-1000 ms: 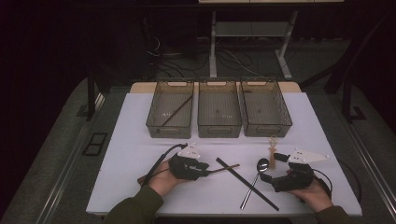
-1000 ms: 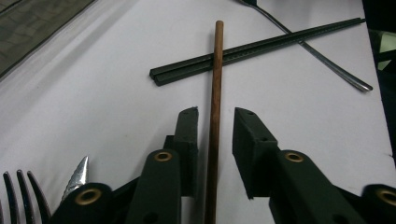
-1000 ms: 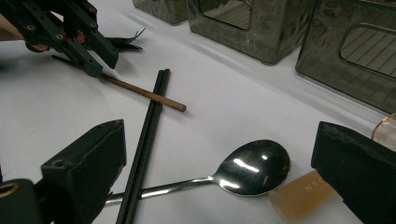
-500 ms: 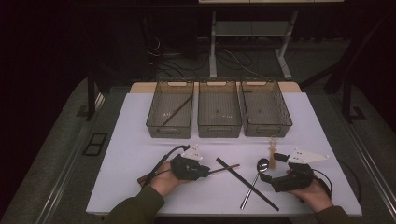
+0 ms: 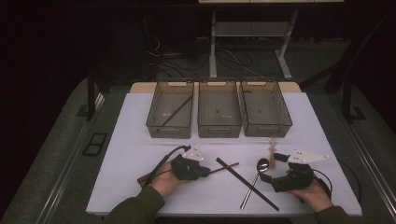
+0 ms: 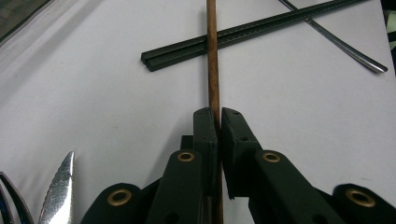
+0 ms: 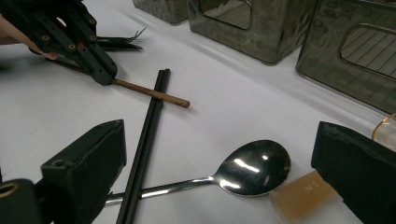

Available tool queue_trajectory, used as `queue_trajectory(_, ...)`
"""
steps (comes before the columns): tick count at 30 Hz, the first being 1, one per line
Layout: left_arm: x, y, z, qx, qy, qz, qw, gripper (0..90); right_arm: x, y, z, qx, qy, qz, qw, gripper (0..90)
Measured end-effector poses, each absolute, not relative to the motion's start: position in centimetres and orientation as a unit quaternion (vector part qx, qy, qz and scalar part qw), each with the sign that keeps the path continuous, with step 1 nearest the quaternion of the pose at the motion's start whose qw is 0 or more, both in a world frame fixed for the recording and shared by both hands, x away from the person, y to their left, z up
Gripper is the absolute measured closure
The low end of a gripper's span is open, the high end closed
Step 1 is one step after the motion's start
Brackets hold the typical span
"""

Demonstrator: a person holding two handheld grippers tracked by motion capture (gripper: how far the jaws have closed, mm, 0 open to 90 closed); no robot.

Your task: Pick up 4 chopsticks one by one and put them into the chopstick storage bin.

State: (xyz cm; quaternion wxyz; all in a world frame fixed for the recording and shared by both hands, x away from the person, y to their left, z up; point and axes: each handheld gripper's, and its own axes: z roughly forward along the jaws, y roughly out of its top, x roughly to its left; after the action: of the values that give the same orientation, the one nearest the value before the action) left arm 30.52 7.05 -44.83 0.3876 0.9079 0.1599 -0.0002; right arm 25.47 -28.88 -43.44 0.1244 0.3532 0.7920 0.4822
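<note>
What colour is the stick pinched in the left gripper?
Reddish brown, like wood; the stick shows best in the left gripper view.

A tan tag [image 7: 302, 192] carries unreadable faint letters.

From my remote station: a white table [image 5: 140, 154] sits on grey carpeted floor [image 5: 60, 154] in a dim room. At twelve o'clock, a metal desk frame [image 5: 252, 32] stands over tangled cables [image 5: 187, 56]; darkness swallows nine and three o'clock.
</note>
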Motion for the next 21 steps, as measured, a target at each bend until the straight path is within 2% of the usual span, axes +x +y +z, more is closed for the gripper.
queue_trajectory(21,30.6,7.5,-43.8,0.902,0.180,-0.019,0.393,84.9,25.4,-28.9,-43.4,0.352,0.792,0.483,0.125,3.4)
